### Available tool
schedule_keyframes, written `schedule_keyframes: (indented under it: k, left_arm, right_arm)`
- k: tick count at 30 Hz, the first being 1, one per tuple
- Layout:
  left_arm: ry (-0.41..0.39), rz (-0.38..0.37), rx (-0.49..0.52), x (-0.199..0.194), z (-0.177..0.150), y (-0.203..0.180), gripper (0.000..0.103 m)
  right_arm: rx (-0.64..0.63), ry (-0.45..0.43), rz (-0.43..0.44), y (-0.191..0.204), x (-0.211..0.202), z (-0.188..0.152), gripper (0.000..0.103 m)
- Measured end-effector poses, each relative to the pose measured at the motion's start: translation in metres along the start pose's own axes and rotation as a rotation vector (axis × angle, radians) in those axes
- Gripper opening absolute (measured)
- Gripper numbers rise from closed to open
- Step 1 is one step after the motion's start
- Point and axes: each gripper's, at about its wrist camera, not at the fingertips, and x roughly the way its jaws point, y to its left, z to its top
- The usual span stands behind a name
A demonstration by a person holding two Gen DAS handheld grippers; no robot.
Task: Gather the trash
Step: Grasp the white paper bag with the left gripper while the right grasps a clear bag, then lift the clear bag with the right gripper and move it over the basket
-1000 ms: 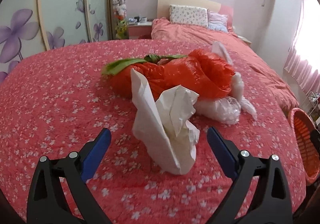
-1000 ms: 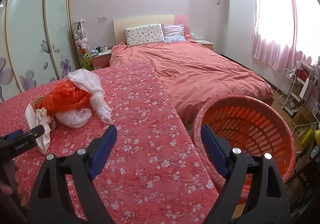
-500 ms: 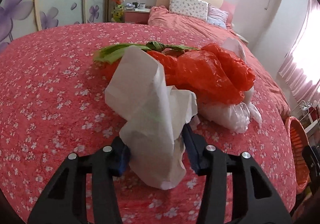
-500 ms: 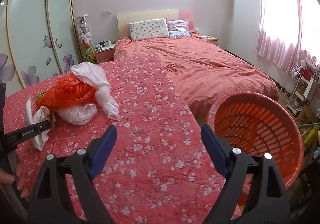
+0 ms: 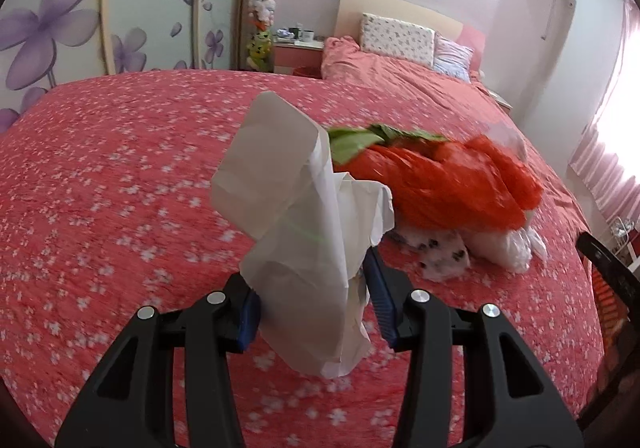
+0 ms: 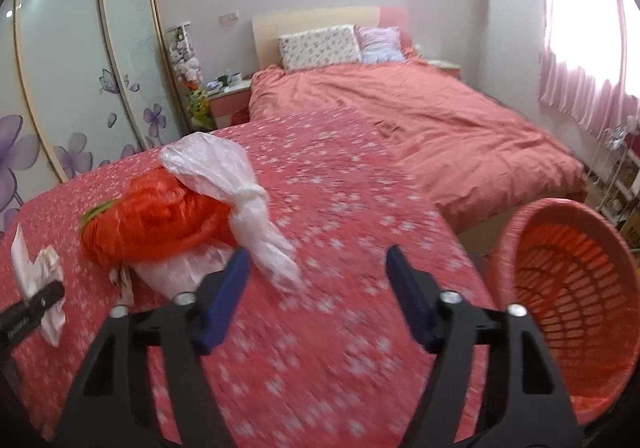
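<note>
LEFT WRIST VIEW
- Left gripper (image 5: 312, 308): jaws narrow, pinching white paper (image 5: 304, 216) at its lower third. Paper looks lifted clear of the red cover (image 5: 120, 208); bulk stands tall above the pads, tail hangs below.
- Orange bag (image 5: 440, 184): at 2 o'clock from paper, just beside it, on cover. Green leaf (image 5: 360, 138) at its near end. Clear bags (image 5: 508, 248) tucked under, at 3 o'clock.
- Risk: grip is low on loose, crumpled sheet; top-heavy part may flop or slide out in a fast swing. Frame blurred, so motion likely brisk.

RIGHT WRIST VIEW
- Right gripper (image 6: 318, 296): jaws wide, holding nothing, over cover.
- Basket (image 6: 568, 288): at 3 o'clock, off the cover's edge, mouth tilted toward camera.
- Orange bag at 10 o'clock; white bag (image 6: 232, 176) draped over it, tail trailing to 12 o'clock, near left pad.
- Paper at 9 o'clock, well apart from basket.
- Risk: long carry across to basket; paper may drop short on cover or floor. Bags tangled, so pulling one may drag the rest.
</note>
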Motion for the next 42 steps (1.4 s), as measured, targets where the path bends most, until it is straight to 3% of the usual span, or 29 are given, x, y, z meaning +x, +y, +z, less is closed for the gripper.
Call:
schedule_keyframes:
  k: [5,13,15,17,26,42]
  left_arm:
    - [-0.004,0.001,-0.017,0.004,0.007,0.003,0.047]
    - [-0.004,-0.004,-0.019,0.006,0.01,0.004,0.047]
    - [-0.005,-0.009,-0.024,0.005,0.01,0.003,0.047]
    - [-0.008,-0.014,-0.023,0.004,0.012,0.002,0.047]
    - [-0.019,-0.052,0.001,-0.003,0.012,-0.012,0.047]
    - [-0.022,-0.192,0.117,-0.029,0.0,-0.093,0.047]
  right_arm:
    - [-0.024,0.032,0.042,0.028,0.029,0.015,0.056]
    - [-0.065,0.108,0.023,0.054,0.07,0.023,0.046]
    - [-0.069,0.127,0.011,0.054,0.077,0.022,0.032]
    - [-0.052,0.15,0.004,0.05,0.081,0.022,0.027]
    - [0.002,0.061,-0.031,0.004,0.036,0.017,0.024]
    - [0.053,-0.048,-0.076,-0.063,-0.068,-0.017,0.024]
